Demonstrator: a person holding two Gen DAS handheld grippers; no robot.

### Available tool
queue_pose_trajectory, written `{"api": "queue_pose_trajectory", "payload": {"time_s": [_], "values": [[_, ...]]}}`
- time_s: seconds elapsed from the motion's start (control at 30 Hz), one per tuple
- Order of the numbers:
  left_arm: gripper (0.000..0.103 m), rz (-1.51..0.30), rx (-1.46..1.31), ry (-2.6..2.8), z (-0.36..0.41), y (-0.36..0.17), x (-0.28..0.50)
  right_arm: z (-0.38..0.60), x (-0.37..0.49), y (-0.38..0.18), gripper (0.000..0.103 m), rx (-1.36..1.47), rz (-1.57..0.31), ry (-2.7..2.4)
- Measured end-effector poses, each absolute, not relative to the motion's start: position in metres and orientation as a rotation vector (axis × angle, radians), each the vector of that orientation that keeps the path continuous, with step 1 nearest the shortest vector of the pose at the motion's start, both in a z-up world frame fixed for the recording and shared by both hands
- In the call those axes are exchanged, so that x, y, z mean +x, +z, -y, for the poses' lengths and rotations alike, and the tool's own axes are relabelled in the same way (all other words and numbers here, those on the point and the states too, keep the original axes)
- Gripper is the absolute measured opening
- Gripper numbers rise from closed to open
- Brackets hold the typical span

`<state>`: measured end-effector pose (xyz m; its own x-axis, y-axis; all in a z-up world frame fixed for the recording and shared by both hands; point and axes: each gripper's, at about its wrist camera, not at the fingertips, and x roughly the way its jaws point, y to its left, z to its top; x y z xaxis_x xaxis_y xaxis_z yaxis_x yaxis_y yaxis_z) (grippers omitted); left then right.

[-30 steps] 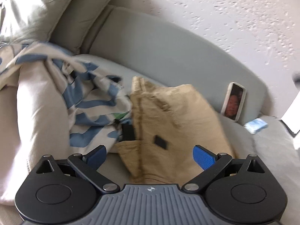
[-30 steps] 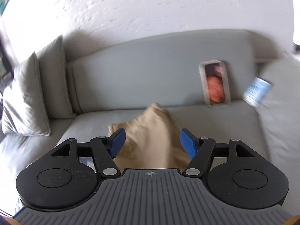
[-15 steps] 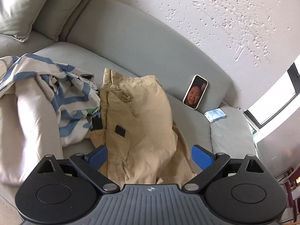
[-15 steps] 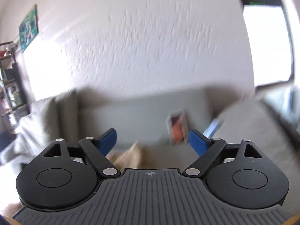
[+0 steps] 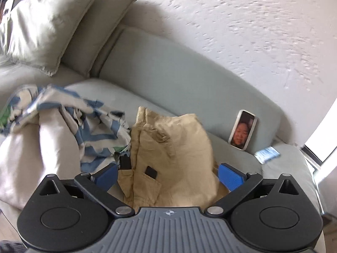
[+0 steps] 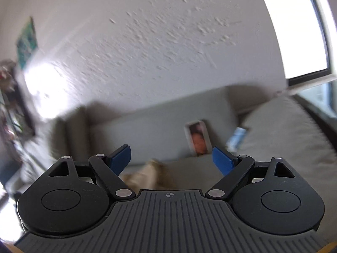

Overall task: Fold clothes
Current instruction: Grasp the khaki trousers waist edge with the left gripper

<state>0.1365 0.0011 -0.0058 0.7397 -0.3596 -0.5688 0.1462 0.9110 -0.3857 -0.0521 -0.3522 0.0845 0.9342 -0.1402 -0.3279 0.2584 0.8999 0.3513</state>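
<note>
Trousers (image 5: 174,158), tan, lie on the grey sofa (image 5: 185,80) seat in front of you. Their long axis runs from your left gripper (image 5: 167,175) away toward the backrest, with one folded end rising near the back cushion and the pocketed part nearest you. A dark tag shows on the near pocket. Just to their left, touching them, sits a crumpled pile of clothes (image 5: 69,126) in blue, white and pale pink.

Your left gripper is tilted down over the near end of the trousers. Its blue pads (image 5: 230,179) stand wide apart, one at each side of the cloth, released and gripping nothing.

Your right gripper (image 6: 171,160) points more level, toward the backrest and the white wall. Its jaws are spread wide and empty; the trousers (image 6: 147,177) show only as a blurred tan patch low between the fingers.

A phone (image 5: 243,129) leans upright against the backrest to the right of the trousers, apart from them. A small blue packet (image 5: 266,155) lies further right. Two pillows (image 5: 48,25) stand at the far left corner of the sofa.
</note>
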Motion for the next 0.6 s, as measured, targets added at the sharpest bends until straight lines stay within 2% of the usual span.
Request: {"api": "queue_pose_trajectory", "payload": {"time_s": [0.1, 0.2, 0.3, 0.33, 0.37, 0.6], "values": [[0.099, -0.736, -0.396, -0.286, 0.005, -0.027, 0.169, 0.363, -0.034, 0.058, 0.089, 0.432, -0.351, -0.249], [0.083, -0.783, -0.458, -0.311, 0.009, -0.048, 0.208, 0.371, -0.003, 0.025, 0.089, 0.457, -0.409, -0.257], [0.059, -0.808, -0.501, -0.365, 0.011, -0.063, 0.253, 0.374, 0.037, -0.006, 0.089, 0.467, -0.467, -0.251], [0.045, -0.815, -0.514, -0.374, 0.010, -0.068, 0.268, 0.375, 0.052, -0.017, 0.089, 0.474, -0.486, -0.259], [0.040, -0.821, -0.519, -0.362, 0.009, -0.071, 0.283, 0.376, 0.067, -0.028, 0.088, 0.484, -0.504, -0.274], [0.042, -0.855, -0.504, -0.330, 0.020, -0.095, 0.363, 0.378, 0.154, -0.090, 0.079, 0.600, -0.612, -0.238]]}}
